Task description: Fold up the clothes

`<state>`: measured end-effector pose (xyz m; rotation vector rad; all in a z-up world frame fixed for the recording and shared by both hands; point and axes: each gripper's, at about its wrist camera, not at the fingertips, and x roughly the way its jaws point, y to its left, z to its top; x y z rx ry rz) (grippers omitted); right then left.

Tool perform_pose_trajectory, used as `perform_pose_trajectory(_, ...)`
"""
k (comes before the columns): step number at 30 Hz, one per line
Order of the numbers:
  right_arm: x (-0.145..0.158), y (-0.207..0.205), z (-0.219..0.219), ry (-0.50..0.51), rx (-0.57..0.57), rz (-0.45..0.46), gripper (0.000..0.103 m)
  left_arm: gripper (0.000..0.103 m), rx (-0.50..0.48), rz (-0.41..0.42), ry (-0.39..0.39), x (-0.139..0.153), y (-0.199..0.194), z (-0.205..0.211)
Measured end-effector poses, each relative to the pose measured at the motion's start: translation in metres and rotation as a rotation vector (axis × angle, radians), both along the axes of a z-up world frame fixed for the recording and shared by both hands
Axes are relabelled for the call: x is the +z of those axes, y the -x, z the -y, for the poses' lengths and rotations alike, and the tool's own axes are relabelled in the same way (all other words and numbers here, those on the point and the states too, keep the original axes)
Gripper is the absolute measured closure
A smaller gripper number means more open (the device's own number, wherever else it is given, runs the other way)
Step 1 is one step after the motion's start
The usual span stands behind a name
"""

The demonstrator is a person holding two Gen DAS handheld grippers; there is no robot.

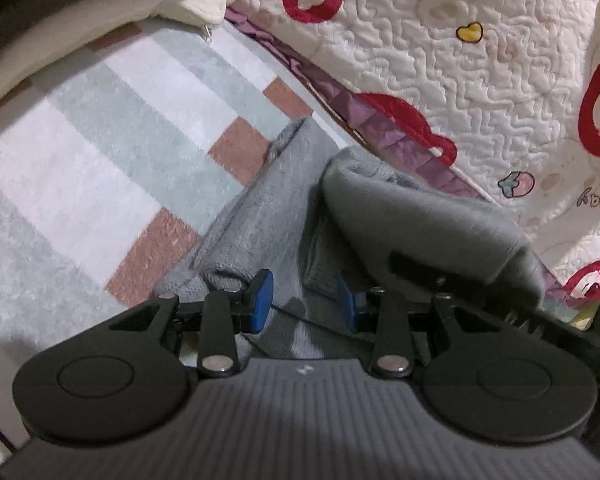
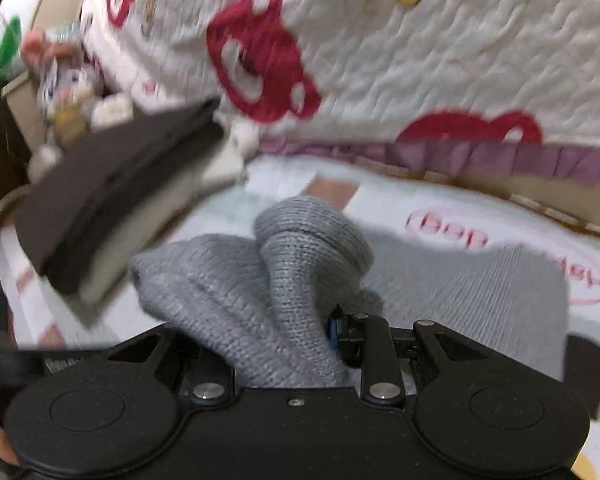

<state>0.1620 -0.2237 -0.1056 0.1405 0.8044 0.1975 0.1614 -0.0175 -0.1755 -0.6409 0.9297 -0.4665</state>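
On the checked rug [image 1: 100, 152], near side, beside the quilted bedspread with red bears [image 1: 480, 92]: grey knit sweater [image 1: 268, 208] mid-fold. Left hand-held gripper [image 1: 305, 300]: blue pads stand narrow, with grey knit lying between and under them; whether the pads actually pinch it I can't tell, since a gap shows on both sides. A thick fold of the same sweater is draped over its right finger. Right hand-held gripper [image 2: 284, 336]: narrow, clamped on a bunched wad of the knit, which rises out of the jaws in a rounded hump; only one blue pad is visible, the other is buried in fabric. The rest of the sweater lies flat on the rug to the right in the right wrist view, partly over a pink printed logo [image 2: 452, 232]. That view is motion-blurred. A dark slab-like object [image 2: 116, 200] sits upper left there, identity unclear; small toys [image 2: 72, 88] lie beyond it. My read of the step: a sleeve or edge is being carried over the body, so the fold is in progress and not laid. The next move needs both grips kept at equal tension, then the carried edge brought across and lowered flat onto the body panel with the edges lined up before release. Risk: the bunched wad drops as a lump, so spread it on the way down. The purple bed skirt [image 1: 380, 120] is close; keep the fabric off it.
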Motion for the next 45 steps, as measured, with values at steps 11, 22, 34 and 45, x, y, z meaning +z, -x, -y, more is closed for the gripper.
perform_pose_trajectory(11, 0.032, 0.016, 0.026, -0.137, -0.076, 0.140, 0.072, 0.069, 0.023, 0.094, 0.150, 0.017, -0.001, -0.012)
perform_pose_trajectory(22, -0.028, -0.023, -0.032, 0.066, 0.109, -0.014, 0.061, 0.070, 0.140, 0.055, 0.190, 0.005, -0.003, -0.045)
perform_pose_trajectory(34, 0.040, 0.080, -0.007, -0.019, 0.190, 0.079, 0.036, 0.064, 0.141, 0.051, 0.219, 0.003, -0.002, -0.045)
perform_pose_trajectory(45, 0.024, 0.094, 0.108, -0.078, -0.199, 0.061, 0.036, 0.046, -0.016, 0.119, 0.164, 0.033, 0.002, -0.018)
